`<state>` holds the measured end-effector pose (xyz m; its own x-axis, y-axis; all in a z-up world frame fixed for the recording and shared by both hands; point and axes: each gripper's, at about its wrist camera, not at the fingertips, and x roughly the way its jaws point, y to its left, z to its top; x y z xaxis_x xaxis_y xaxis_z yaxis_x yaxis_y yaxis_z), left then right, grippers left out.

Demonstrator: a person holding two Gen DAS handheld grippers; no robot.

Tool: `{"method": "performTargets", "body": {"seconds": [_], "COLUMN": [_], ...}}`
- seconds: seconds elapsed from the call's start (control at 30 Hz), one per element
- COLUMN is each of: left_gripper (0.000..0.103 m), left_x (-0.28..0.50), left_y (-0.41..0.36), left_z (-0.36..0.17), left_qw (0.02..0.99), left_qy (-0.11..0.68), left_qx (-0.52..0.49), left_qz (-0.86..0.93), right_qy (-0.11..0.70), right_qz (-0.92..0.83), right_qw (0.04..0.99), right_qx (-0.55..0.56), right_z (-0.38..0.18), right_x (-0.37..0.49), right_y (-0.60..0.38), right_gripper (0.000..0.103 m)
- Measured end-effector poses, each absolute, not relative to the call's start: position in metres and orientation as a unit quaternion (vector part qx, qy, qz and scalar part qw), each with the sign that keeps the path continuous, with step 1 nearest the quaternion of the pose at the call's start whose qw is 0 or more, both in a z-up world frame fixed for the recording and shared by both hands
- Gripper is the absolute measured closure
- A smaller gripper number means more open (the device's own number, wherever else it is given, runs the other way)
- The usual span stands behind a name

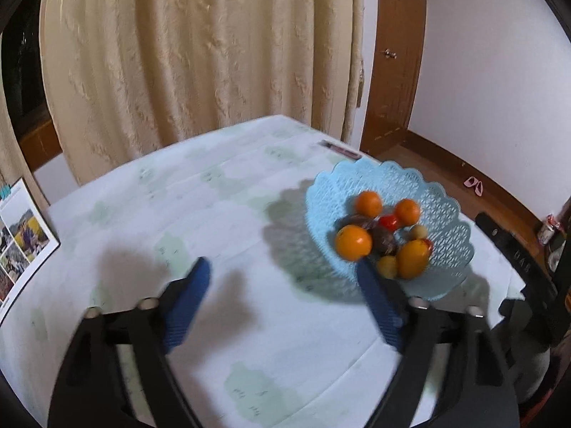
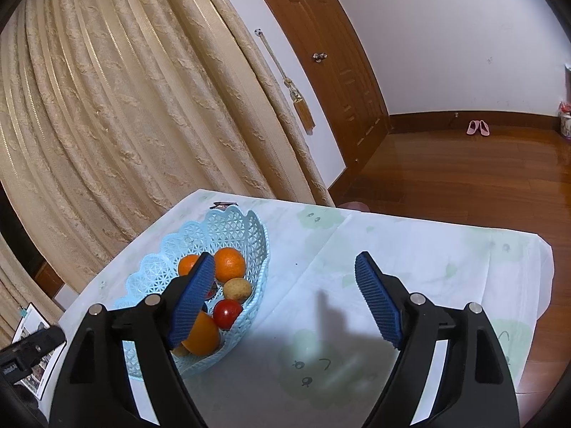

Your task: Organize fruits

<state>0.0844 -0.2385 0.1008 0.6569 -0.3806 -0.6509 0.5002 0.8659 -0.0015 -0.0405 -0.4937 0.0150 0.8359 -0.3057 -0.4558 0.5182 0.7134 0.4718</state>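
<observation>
While both grippers hang over the table (image 1: pixel 221 221), the fruit sits piled in a blue lace-pattern basket (image 1: pixel 446 192) near the table's far right corner: oranges (image 1: pixel 352 241), a red tomato (image 1: pixel 389 222), small yellowish fruit (image 1: pixel 387 266), and sth dark brown (image 1: pixel 383 240). Left gripper (image 1: pixel 282 267) is spread wide, empty, w/ its right finger overlapping the basket rim. Right gripper (image 2: pixel 285 264) is also wide, empty, beside the basket.

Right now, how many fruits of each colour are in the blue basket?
In the blue basket, left wrist view:
Orange: 4
Red: 2, one mostly hidden
Yellowish-tan: 2
Dark brown: 2
Total: 10
</observation>
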Motion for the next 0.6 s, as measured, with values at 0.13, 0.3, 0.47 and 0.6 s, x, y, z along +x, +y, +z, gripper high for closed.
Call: {"method": "performTargets", "body": {"seconds": [0.13, 0.3, 0.47, 0.6], "left_gripper": [0.014, 0.013, 0.012, 0.011], "left_x": [0.079, 0.077, 0.08, 0.08], "left_y": [-0.262, -0.281, -0.293, -0.3], "left_z": [0.102, 0.102, 0.102, 0.099], "left_qw": [0.91, 0.915, 0.92, 0.921], "left_qy": [0.313, 0.294, 0.278, 0.273], "left_qx": [0.117, 0.138, 0.154, 0.166], "left_qz": [-0.244, -0.24, -0.229, -0.222], "right_qy": [0.179, 0.18, 0.192, 0.208], "right_qz": [-0.217, -0.205, -0.198, -0.193], "right_qw": [0.912, 0.919, 0.928, 0.937], "right_qx": [0.299, 0.283, 0.25, 0.205], "right_z": [0.017, 0.025, 0.033, 0.04], "right_x": [-0.038, -0.039, -0.036, -0.029], "right_y": [-0.492, -0.488, -0.482, -0.471], "right_gripper": [0.018, 0.014, 0.007, 0.005]}}
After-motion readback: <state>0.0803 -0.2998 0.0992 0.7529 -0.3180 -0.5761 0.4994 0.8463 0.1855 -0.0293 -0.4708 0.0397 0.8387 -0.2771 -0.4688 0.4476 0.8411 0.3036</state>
